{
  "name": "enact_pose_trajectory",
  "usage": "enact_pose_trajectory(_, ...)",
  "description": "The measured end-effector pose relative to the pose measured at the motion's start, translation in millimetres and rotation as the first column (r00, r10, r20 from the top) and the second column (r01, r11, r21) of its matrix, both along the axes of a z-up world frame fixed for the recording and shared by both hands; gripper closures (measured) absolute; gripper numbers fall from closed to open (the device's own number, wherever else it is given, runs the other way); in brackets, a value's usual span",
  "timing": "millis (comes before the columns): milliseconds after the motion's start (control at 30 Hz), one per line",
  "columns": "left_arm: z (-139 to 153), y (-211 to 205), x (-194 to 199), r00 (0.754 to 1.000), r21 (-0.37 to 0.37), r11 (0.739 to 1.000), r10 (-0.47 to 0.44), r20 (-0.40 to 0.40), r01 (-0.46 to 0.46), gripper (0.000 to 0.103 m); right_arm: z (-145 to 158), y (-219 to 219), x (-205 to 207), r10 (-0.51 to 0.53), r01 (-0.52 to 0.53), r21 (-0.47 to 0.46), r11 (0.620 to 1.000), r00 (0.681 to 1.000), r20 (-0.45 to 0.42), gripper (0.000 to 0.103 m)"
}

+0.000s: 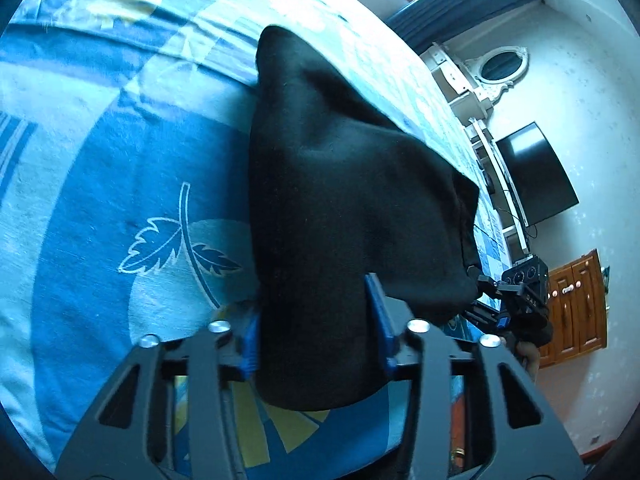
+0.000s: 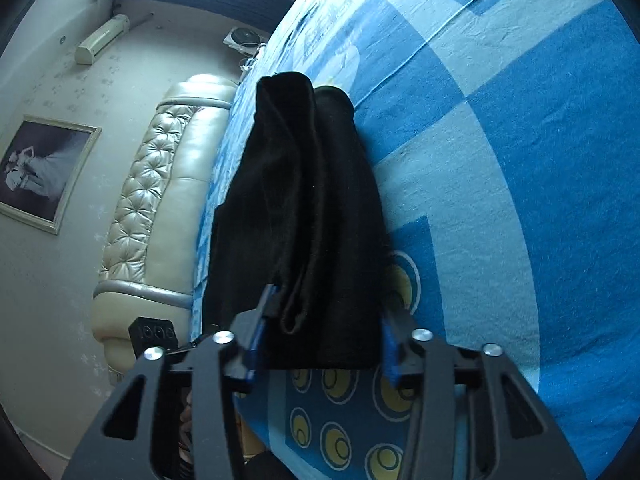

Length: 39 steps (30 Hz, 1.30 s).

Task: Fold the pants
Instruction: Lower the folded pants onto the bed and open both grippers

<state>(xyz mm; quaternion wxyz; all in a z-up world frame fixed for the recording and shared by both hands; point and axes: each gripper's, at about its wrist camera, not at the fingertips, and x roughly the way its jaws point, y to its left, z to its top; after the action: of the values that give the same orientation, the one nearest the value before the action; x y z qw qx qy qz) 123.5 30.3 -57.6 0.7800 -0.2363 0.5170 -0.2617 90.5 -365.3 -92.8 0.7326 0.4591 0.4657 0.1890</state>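
I hold the black fleece pants (image 1: 340,208) over the blue patterned bedsheet (image 1: 100,184): my left gripper (image 1: 316,332) and right gripper (image 2: 324,344) each clamp the near edge between blue pads.

Blue patterned bedsheet (image 1: 100,184) covers the bed, tufted cream headboard (image 2: 160,184) along its edge. Framed picture (image 2: 44,172) and TV (image 1: 536,176) hang on walls.

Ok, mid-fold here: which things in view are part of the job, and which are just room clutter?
In the job:
black pants
left gripper
right gripper
blue bedsheet, the folding surface

Just around:
television
oval mirror
wooden cabinet
tufted headboard
framed picture
air conditioner
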Motion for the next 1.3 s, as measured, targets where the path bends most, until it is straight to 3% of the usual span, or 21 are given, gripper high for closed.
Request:
enact_pose_trajectory(267, 7.6, 10.1, -11.8, 1.0, -0.002, 1.0, 0.0, 0.006, 0.0, 0.07, 9.5, 2.3, -19.6, 0.014, -0.015, 0.026, 1.0, 1.0, 0.019, 0.068)
enact_pose_trajectory(467, 4.8, 6.3, -16.5, 0.999, 0.022, 1.0, -0.018, 0.037, 0.017, 0.07, -8.4, -2.1, -29.6, 0.011, -0.01, 0.052, 0.999, 1.0, -0.008, 0.068)
enact_pose_trajectory(867, -6.8, 11.1, -18.4, 0.998, -0.003, 1.0, -0.018, 0.053, 0.018, 0.063, -19.2, -9.2, -30.5, 0.004, -0.004, 0.095, 0.995, 1.0, 0.002, 0.069)
enact_pose_trajectory(967, -8.1, 13.3, -22.7, 0.998, -0.017, 1.0, -0.023, 0.061, 0.024, 0.055, -21.5, -12.0, -33.3, 0.0, -0.001, 0.113, 0.994, 1.0, 0.009, 0.068)
enact_pose_trajectory(1100, -11.5, 15.9, -24.0, 0.997, -0.025, 1.0, -0.013, 0.075, 0.015, 0.03, -21.9, -15.1, -36.9, -0.029, 0.022, 0.187, 0.982, 0.999, 0.033, 0.053)
enact_pose_trajectory(1200, -12.8, 16.1, -24.0, 0.996, -0.054, 0.998, -0.033, 0.079, 0.037, 0.018, -22.0, -18.8, -41.0, -0.057, 0.042, 0.249, 0.968, 0.997, 0.054, 0.04)
enact_pose_trajectory(1300, -12.3, 13.0, -22.9, 0.995, -0.05, 0.997, -0.056, 0.078, 0.06, 0.012, -22.3, -21.0, -44.0, -0.073, 0.054, 0.273, 0.96, 0.996, 0.058, 0.036)
